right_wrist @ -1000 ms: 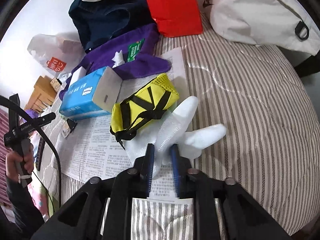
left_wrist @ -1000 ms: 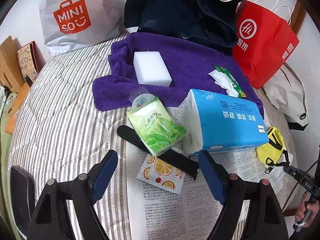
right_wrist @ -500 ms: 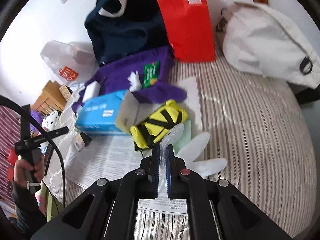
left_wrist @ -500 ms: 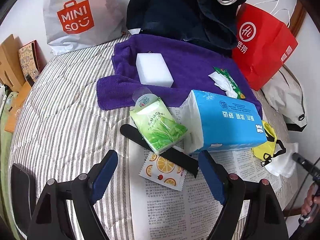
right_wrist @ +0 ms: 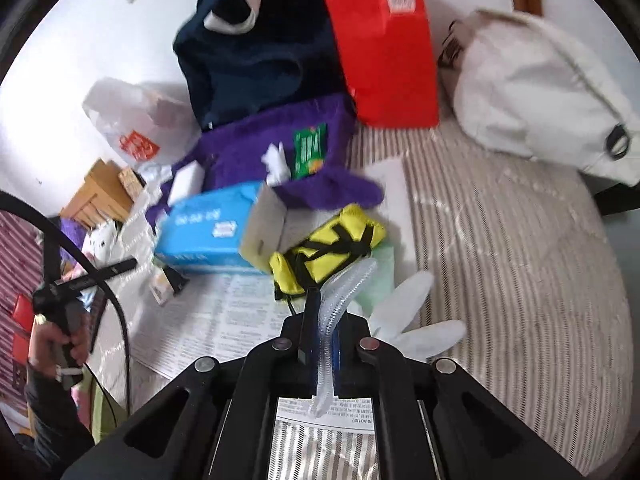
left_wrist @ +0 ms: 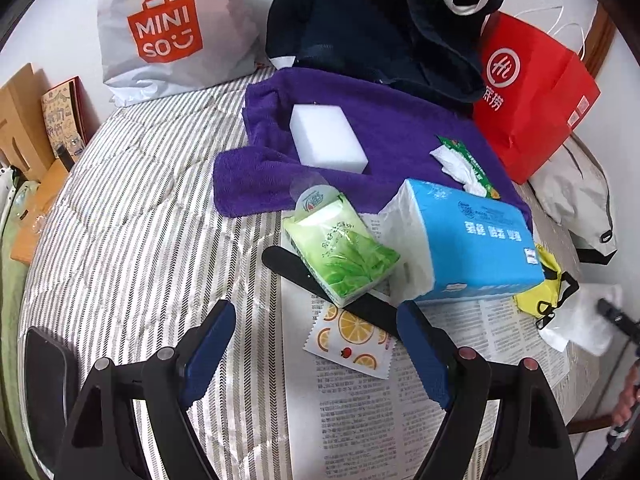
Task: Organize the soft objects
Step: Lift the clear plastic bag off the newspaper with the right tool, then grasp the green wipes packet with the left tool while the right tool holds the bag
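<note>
Your right gripper (right_wrist: 320, 320) pinches the cuff of the translucent white plastic glove (right_wrist: 404, 316), whose fingers trail over the striped bedcover (right_wrist: 520, 280). Your left gripper (left_wrist: 316, 344) hangs spread wide above the printed newspaper sheet (left_wrist: 360, 412), holding nothing.

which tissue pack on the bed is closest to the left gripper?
The green tissue pack, lying on the black strip just ahead of the open left gripper. The big blue pack sits further right; the small green opened pack lies back on the purple towel.

A striped bedspread (left_wrist: 132, 216) meets a white wall (right_wrist: 92, 40) in daylight.
</note>
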Motion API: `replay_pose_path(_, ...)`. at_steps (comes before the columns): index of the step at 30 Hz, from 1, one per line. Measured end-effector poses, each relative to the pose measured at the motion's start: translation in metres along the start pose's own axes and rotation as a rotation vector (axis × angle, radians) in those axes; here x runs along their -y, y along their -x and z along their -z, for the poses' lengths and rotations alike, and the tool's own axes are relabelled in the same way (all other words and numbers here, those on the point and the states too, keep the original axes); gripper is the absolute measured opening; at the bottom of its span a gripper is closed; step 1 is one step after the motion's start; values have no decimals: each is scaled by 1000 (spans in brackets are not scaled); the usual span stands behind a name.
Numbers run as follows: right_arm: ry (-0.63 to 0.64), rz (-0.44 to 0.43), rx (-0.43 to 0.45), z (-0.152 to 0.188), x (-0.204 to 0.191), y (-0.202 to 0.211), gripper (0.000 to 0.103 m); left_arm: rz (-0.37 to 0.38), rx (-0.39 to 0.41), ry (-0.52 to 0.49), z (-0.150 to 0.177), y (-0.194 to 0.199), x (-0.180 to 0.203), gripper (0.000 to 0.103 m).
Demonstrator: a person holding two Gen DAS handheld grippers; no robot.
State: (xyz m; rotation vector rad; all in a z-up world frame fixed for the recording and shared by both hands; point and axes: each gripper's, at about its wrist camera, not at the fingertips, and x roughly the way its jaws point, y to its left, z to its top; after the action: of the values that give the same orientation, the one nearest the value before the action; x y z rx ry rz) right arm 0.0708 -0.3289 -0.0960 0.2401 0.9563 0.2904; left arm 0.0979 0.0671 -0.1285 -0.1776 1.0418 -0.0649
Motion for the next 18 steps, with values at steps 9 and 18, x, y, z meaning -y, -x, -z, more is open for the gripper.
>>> replay_pose_path(9,54,-8,83,-17,-19,36,5,-29,11,-2,-20,-25,9,82)
replay_pose_path(18,64,-13,48,-22,-20,19,5,-127,-63,0,-49,-67,26,83)
